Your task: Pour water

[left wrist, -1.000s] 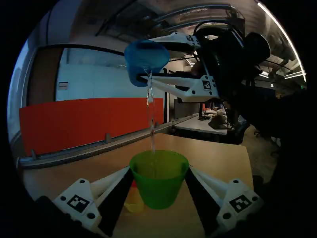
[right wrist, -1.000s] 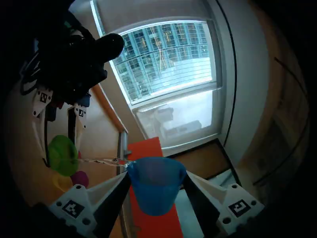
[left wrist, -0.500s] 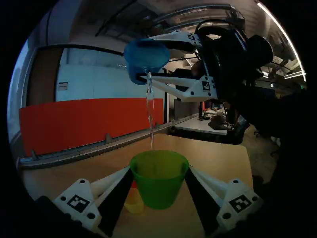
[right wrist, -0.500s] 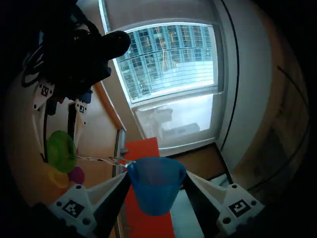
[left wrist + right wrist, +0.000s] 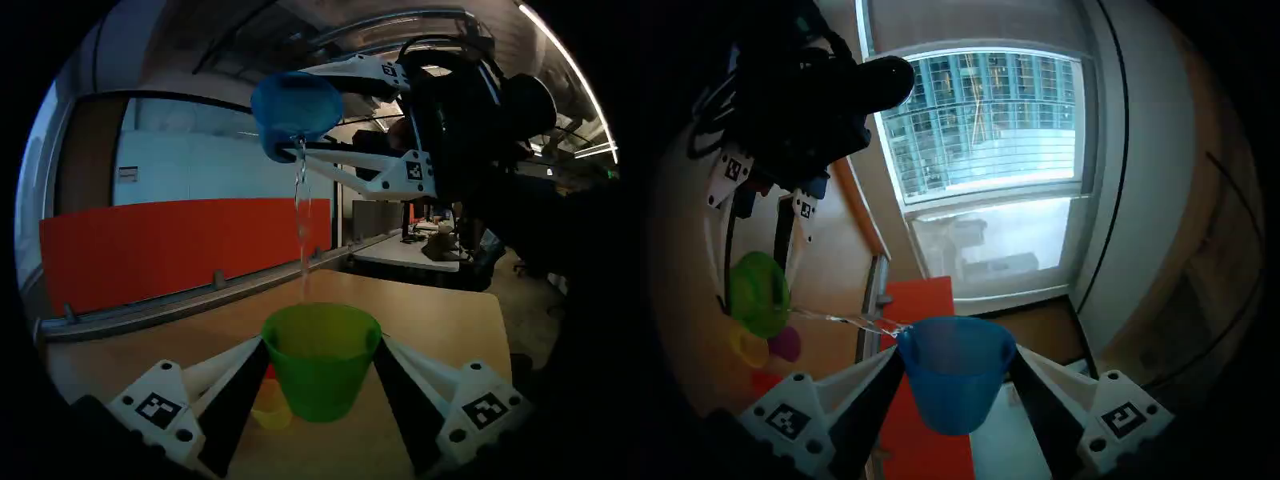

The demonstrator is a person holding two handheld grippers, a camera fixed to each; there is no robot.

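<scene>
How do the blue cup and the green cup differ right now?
The blue cup is tipped and held high by the right gripper; the green cup is upright, lower, in the left gripper. Water runs out of the blue cup and into the green cup. Both are plain tapered cups.

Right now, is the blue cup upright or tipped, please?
Tipped: the blue cup spills water into the green cup.

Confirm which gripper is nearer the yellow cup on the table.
Left. The left gripper, holding the green cup, is right beside the yellow cup; the right gripper is well above it, tipping the blue cup.
</scene>
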